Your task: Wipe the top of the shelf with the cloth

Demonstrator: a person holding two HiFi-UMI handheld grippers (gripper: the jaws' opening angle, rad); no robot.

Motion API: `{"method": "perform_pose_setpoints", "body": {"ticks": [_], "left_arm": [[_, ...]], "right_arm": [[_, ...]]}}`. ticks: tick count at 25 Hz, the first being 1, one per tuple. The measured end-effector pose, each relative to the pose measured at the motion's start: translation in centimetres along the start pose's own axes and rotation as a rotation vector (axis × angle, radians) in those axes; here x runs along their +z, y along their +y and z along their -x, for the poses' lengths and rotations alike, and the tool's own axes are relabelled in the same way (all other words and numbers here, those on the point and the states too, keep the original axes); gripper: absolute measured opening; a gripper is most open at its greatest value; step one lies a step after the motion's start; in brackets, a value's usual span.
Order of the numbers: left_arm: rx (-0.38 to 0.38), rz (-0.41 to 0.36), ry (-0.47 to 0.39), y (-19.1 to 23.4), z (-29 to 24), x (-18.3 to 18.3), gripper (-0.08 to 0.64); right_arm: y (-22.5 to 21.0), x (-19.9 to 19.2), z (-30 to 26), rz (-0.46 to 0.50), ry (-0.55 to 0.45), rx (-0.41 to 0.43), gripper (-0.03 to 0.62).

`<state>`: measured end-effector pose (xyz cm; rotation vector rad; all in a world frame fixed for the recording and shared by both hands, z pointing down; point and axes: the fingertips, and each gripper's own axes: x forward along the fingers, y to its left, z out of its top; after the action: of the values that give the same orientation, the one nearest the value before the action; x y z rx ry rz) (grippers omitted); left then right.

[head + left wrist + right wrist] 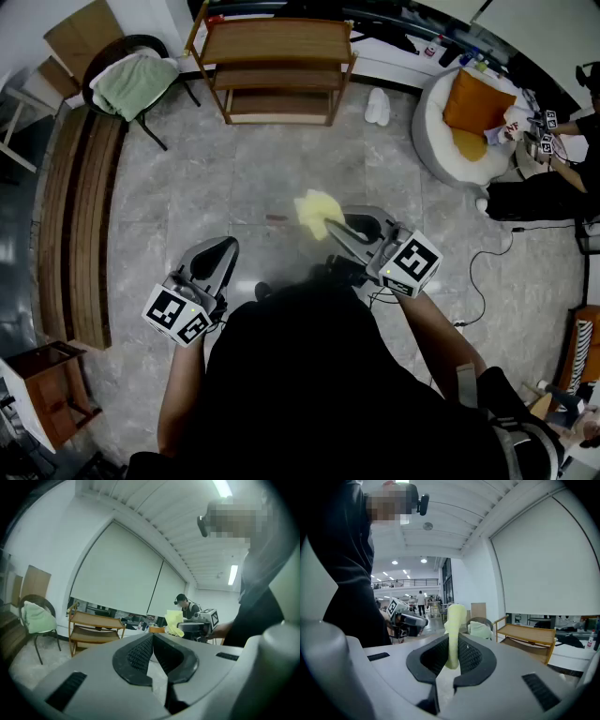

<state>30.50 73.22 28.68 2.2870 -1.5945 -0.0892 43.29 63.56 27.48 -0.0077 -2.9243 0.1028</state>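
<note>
While pinched in R hand-held gripper (451, 654), cloth (454, 620) far from shelf (277, 42).

Right gripper (451, 657) clamps the cloth (455, 620), apparently folded.

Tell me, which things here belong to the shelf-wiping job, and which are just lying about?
Job in hand:
small yellow cloth, pinched in the right gripper
brown wooden shelf
left gripper, shut and empty

Lying about:
dark chair with green cushion
long wooden bench
white slippers
white round seat with orange cushion
</note>
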Motion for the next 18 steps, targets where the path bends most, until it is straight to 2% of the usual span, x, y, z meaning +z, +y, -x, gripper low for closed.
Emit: {"method": "perform_pose_setpoints", "body": {"ticks": [6,11,14,18], "left_arm": [[-0.007,-0.039,0.028,0.5,1.4,-0.5,0.009],[0.001,-0.04,0.062,2.1,2.9,-2.2,0.009],[-0.008,-0.008,0.057,3.3,3.8,-3.3,0.009],[-0.006,0.02,0.051,5.7,5.2,-4.2,0.009]], "right_arm": [[1.2,0.2,-2.1,-0.055,-0.032,-0.016,0.041],[4.0,-0.5,-5.0,-0.059,-0.011,0.002,0.041],[4.7,-1.5,-6.2,-0.092,0.012,-0.047,0.041],[4.0,-2.2,-5.8,-0.125,0.025,-0.153,0.041]]}}
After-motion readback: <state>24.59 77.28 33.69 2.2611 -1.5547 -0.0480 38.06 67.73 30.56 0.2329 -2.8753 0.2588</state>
